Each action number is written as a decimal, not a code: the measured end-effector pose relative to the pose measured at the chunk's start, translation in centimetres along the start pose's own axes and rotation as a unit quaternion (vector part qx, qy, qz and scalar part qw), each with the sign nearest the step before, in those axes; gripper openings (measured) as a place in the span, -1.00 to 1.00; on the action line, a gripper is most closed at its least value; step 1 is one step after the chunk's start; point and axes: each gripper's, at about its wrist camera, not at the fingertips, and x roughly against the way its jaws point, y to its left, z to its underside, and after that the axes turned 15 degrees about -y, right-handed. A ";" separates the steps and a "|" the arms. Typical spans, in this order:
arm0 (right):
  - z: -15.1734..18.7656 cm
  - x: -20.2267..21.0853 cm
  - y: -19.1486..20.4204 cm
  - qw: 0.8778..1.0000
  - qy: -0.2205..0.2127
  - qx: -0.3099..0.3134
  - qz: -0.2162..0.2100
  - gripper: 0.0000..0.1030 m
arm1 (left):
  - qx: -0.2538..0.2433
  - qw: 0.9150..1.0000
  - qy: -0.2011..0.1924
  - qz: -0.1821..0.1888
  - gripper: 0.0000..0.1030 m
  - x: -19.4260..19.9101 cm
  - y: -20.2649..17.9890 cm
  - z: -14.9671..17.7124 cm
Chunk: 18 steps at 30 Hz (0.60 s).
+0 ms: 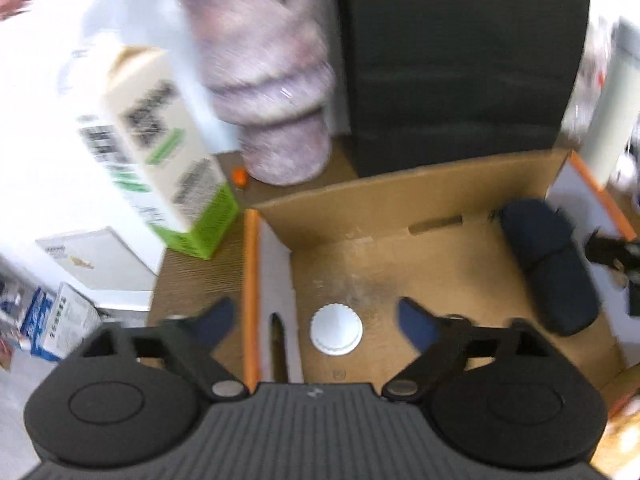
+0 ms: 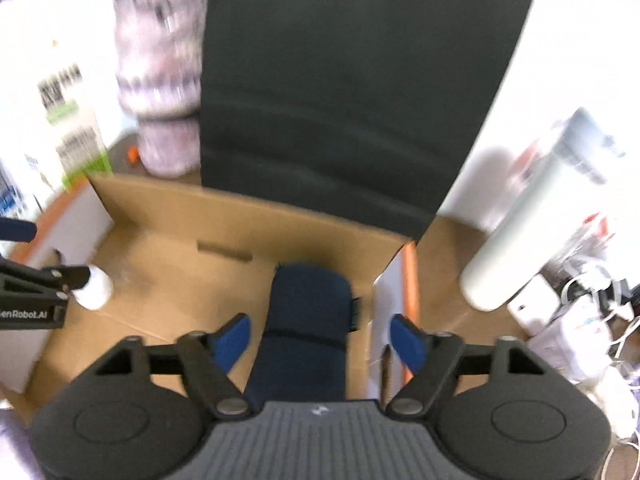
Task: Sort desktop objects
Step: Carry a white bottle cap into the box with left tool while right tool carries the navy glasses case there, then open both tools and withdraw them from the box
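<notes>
An open cardboard box (image 1: 360, 208) with orange-edged side flaps holds two things. A small white bottle (image 1: 336, 330) stands upright near its left wall, seen from above. My left gripper (image 1: 316, 320) hangs open over it; the bottle sits between the blue pads without touching them, and the left finger is outside the box wall. A dark blue case (image 1: 548, 264) lies at the right side of the box. In the right wrist view my right gripper (image 2: 320, 338) is open astride that dark blue case (image 2: 308, 320), pads apart from it. The white bottle (image 2: 94, 286) shows at the left there.
A black upright panel (image 1: 460, 60) stands right behind the box. A mottled purple-grey vase (image 1: 276, 92), a tiny orange object (image 1: 240, 176) and a white-and-green carton (image 1: 168, 160) stand to the back left. A white cylindrical flask (image 2: 532, 216) and tangled cables (image 2: 592, 300) lie to the right.
</notes>
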 end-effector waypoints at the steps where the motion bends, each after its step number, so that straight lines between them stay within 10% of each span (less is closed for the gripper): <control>1: -0.2 1.5 -0.3 1.000 -0.011 -0.006 -0.005 0.67 | 0.016 1.000 -0.012 0.004 0.99 1.5 0.4 0.2; 9: 4.0 9.3 -1.7 0.994 -0.067 -0.068 -0.049 0.78 | 0.097 0.992 -0.078 -0.002 1.00 11.0 1.9 5.7; 18: 18.0 16.6 -0.5 0.975 -0.115 -0.168 -0.088 0.87 | 0.097 0.983 -0.147 0.048 1.00 19.4 -0.9 20.3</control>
